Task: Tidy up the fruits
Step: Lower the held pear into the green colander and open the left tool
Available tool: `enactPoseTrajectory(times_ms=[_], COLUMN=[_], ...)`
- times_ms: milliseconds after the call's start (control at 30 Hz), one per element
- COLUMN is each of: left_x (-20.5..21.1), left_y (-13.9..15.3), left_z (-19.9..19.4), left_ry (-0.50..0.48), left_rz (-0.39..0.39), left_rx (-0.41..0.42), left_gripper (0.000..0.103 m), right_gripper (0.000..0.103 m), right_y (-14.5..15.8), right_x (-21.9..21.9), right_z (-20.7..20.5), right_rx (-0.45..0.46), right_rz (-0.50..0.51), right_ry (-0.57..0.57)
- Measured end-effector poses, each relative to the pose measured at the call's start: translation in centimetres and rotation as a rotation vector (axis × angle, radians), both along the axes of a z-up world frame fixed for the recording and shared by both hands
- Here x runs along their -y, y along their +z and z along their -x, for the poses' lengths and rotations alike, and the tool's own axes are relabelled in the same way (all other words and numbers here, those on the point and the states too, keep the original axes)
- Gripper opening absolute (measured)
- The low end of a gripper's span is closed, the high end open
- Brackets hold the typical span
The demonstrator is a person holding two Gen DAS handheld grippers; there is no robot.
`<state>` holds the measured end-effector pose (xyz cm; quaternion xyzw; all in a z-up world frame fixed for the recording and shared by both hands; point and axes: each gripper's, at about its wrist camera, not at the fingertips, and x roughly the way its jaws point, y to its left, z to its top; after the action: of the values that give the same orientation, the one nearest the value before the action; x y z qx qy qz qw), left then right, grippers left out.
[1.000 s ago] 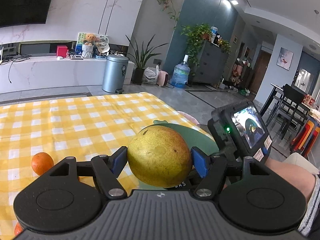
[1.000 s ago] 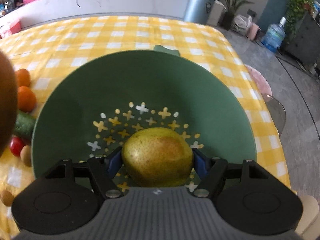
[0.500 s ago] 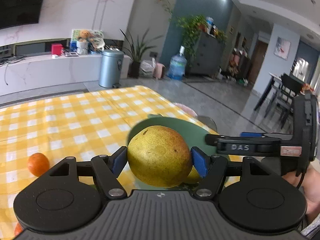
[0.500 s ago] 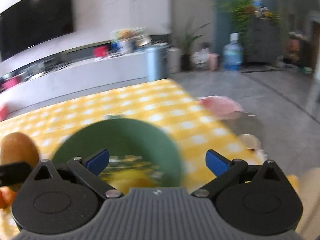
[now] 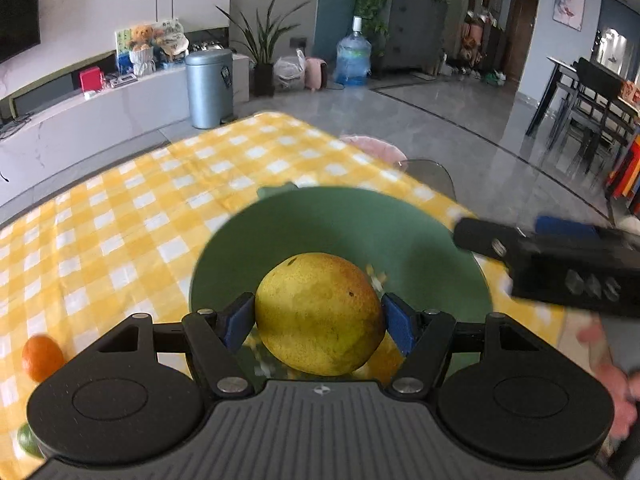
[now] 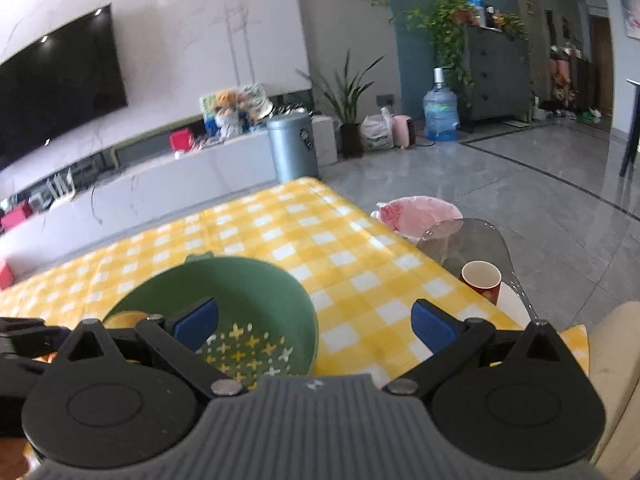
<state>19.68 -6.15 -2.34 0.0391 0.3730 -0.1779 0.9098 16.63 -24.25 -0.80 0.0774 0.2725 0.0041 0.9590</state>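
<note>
We hold a yellow-green pear [image 5: 318, 314] clamped between the blue pads [image 5: 237, 320] of the left gripper [image 5: 318, 322], poised over the green colander bowl [image 5: 332, 220] on the yellow checked cloth [image 5: 120, 216]. The right gripper [image 6: 314, 322] stands with its jaws spread wide and nothing between them, at the bowl's near right side; a second pear appears to lie in the bowl, mostly hidden. To do this step well, we judge that we should lower the pear close to the perforated floor, clear of the other fruit, before releasing, and keep the right gripper out of the descent path. An orange [image 5: 42, 356] waits on the cloth to the left.
</note>
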Motion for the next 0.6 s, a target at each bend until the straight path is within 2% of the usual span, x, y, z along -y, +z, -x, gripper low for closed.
enactPoseTrajectory(times_ms=[67, 200, 267, 433, 533, 600], left_x=[0.4, 0.7, 0.7, 1.7, 1.4, 1.2], left_y=[0.0, 0.0, -0.2, -1.2, -1.3, -1.2], left_z=[-1.3, -4.0, -5.0, -6.3, -6.1, -6.1], left_ry=[-0.002, -0.004, 0.018, 0.028, 0.021, 0.002], left_rz=[-0.011, 0.029, 0.025, -0.149, -0.133, -0.087], left_rx=[-0.026, -0.105, -0.138, -0.215, -0.204, -0.231], left_gripper=[0.079, 0.079, 0.079, 0.079, 0.077, 0.075], right_gripper=[0.099, 0.099, 0.099, 0.099, 0.099, 0.099], right_y=[-0.3, -0.7, -0.9, -1.7, -1.9, -1.9], right_x=[0.4, 1.6, 2.2, 3.0, 3.0, 3.0], right_z=[-0.2, -0.3, -0.4, -0.8, -0.9, -0.8], right_rx=[-0.005, -0.018, -0.025, -0.059, -0.064, -0.062], right_rz=[-0.026, -0.078, -0.107, -0.146, -0.151, -0.154], right_ry=[-0.012, -0.039, -0.053, -0.061, -0.061, -0.061])
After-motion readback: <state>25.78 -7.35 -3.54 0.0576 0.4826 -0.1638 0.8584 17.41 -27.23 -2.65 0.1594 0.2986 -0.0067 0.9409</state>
